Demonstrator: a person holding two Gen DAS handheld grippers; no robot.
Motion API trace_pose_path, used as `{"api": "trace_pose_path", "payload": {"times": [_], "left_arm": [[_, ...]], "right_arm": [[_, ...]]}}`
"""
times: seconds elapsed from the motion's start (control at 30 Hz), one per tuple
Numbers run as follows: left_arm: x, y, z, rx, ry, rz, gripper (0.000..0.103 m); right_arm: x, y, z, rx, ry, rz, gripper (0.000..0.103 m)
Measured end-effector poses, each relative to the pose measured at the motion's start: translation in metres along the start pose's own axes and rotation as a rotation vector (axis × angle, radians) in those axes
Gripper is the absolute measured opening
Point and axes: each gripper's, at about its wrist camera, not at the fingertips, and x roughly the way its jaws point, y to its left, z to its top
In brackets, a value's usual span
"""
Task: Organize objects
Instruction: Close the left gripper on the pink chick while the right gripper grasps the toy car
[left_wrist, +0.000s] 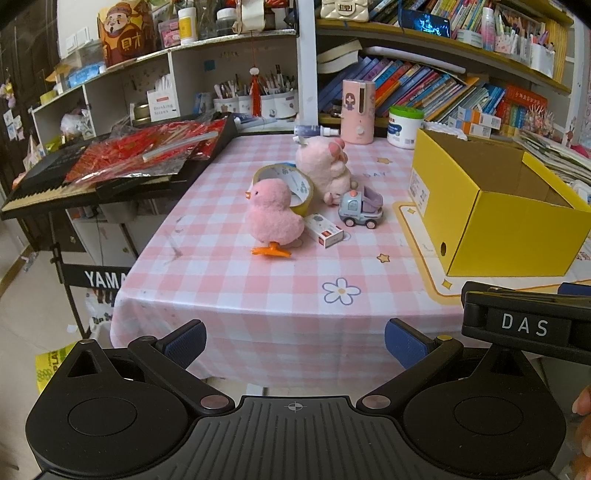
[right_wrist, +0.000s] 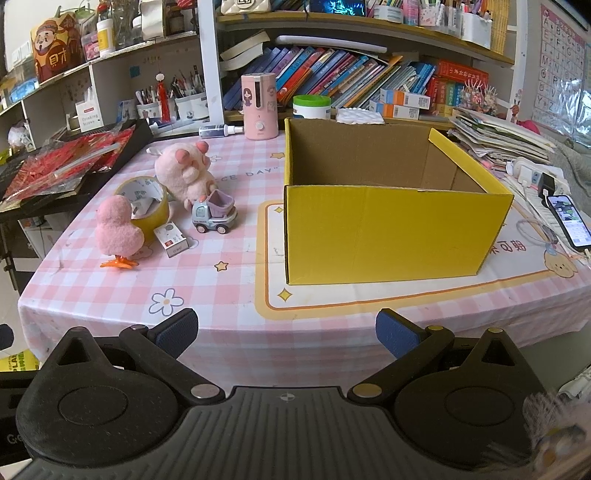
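Both grippers, left (left_wrist: 294, 341) and right (right_wrist: 286, 331), hang spread wide and hold nothing, short of the table (right_wrist: 236, 306) edge. The yellow box (right_wrist: 388, 236) stands open-topped on it. Left of the box cluster a toy truck (right_wrist: 215, 217), a plush pig (right_wrist: 184, 173), a tape roll (right_wrist: 146, 201), a small carton (right_wrist: 170, 240) and a pink chick (right_wrist: 116, 230).

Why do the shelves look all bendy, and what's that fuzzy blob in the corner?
Left wrist view: the fisheye lens bows the white shelf. Right wrist view: the same bending; the blob at lower right is too blurred to identify.
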Motion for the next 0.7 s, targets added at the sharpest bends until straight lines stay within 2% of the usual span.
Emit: {"api": "trace_pose_path", "payload": {"times": [0.37,0.7], "left_arm": [[-0.006,0.010,0.000,-0.011,-0.015,0.005,0.103],[-0.010,0.023,-0.001,-0.035,-0.022,0.043,0.103]], "right_arm": [[-0.009,0.005,-0.001,0.001,-0.015,0.013,0.103],[-0.010,0.019,0.002,-0.023,-0.013,0.077,0.100]]}}
